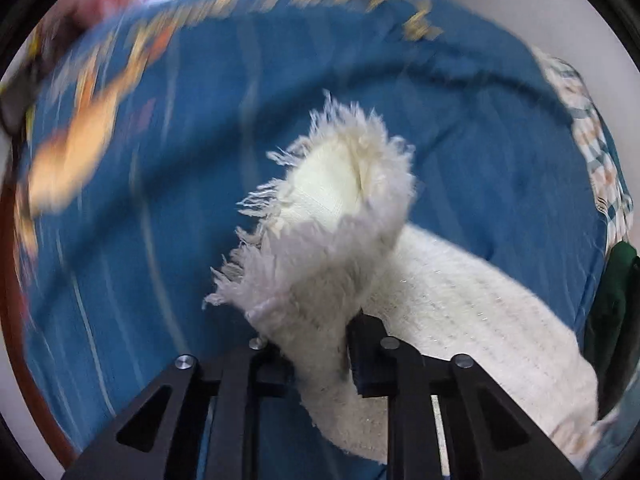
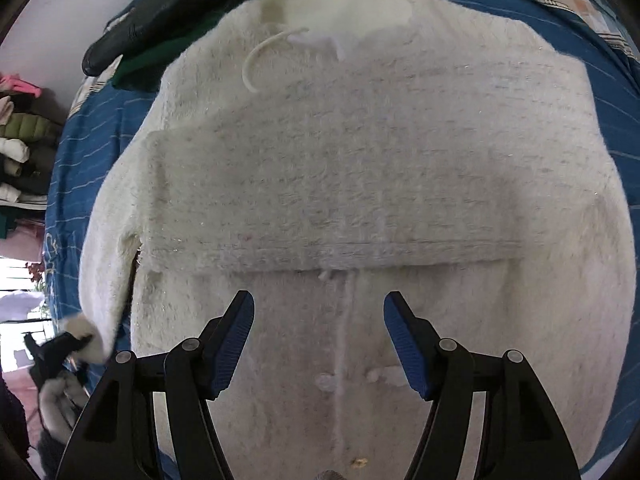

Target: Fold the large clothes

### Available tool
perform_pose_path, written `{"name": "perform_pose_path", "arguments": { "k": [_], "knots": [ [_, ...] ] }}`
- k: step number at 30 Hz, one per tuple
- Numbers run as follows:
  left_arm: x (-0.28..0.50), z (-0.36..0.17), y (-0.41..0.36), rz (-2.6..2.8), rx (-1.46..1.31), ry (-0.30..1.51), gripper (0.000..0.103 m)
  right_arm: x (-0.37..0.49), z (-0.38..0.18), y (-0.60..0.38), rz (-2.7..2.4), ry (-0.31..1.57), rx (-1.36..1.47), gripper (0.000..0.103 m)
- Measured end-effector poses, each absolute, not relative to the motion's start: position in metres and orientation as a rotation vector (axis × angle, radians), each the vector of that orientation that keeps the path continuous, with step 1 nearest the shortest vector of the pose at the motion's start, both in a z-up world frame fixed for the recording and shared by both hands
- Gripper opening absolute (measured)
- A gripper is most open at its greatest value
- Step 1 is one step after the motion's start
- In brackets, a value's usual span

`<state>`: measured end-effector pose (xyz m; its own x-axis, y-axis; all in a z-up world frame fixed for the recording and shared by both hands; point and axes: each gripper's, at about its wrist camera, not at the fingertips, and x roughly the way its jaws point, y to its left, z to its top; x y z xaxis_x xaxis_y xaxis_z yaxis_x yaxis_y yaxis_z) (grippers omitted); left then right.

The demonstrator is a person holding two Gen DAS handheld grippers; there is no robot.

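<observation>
Underneath lies a blue striped bedspread (image 1: 460, 128) — left tool (image 1: 320, 356) clamps the cream cardigan (image 2: 360, 160), right tool (image 2: 320, 340) wide.

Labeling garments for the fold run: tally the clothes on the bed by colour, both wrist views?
Cream-white: 1, the fuzzy fringed cardigan, its sleeve cuff clamped in the left tongs.
Dark green: 1, a garment beside the cardigan.
Black: 1, a leather-look jacket lying partly over the green one.
Total: 3.
</observation>
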<state>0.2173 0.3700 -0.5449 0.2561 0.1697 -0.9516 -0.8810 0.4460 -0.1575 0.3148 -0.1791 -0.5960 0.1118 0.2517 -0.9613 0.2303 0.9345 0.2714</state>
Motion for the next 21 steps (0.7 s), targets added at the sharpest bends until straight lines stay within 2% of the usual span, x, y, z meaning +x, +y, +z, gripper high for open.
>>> {"name": "perform_pose_path", "arguments": {
  "k": [3,5,6,7,10,12,14,15,17,18,19,21],
  "knots": [
    [0.252,-0.510,0.377,0.767,-0.658,1.018,0.014,0.324,-0.598,-0.162,0.000,1.483,0.427,0.069],
    [0.276,-0.487,0.374,0.716,-0.571,0.992,0.014,0.336,-0.600,-0.148,0.009,1.473,0.460,0.063],
    [0.287,-0.473,0.372,0.683,-0.514,0.976,0.014,0.343,-0.603,-0.141,0.009,1.458,0.487,0.043],
    [0.286,-0.466,0.372,0.665,-0.481,0.965,0.014,0.353,-0.609,-0.132,0.016,1.453,0.518,0.031],
    [0.296,-0.444,0.361,0.607,-0.370,0.932,0.014,0.378,-0.633,-0.105,0.058,1.465,0.578,0.030],
    [0.295,-0.430,0.341,0.572,-0.306,0.908,0.014,0.394,-0.653,-0.082,0.055,1.528,0.510,0.030],
    [0.296,-0.415,0.324,0.533,-0.225,0.875,0.014,0.399,-0.648,-0.077,0.025,1.537,0.456,0.030],
    [0.299,-0.406,0.313,0.518,-0.199,0.863,0.014,0.399,-0.640,-0.078,0.020,1.539,0.427,0.033],
    [0.303,-0.393,0.294,0.483,-0.137,0.837,0.014,0.393,-0.617,-0.087,-0.048,1.511,0.317,0.058],
    [0.304,-0.388,0.281,0.462,-0.116,0.829,0.014,0.386,-0.602,-0.096,-0.112,1.476,0.243,0.077],
    [0.306,-0.384,0.272,0.443,-0.103,0.826,0.014,0.381,-0.593,-0.104,-0.154,1.451,0.197,0.080],
    [0.308,-0.377,0.242,0.396,-0.054,0.823,0.013,0.367,-0.576,-0.128,-0.246,1.408,0.099,0.080]
  ]
}}
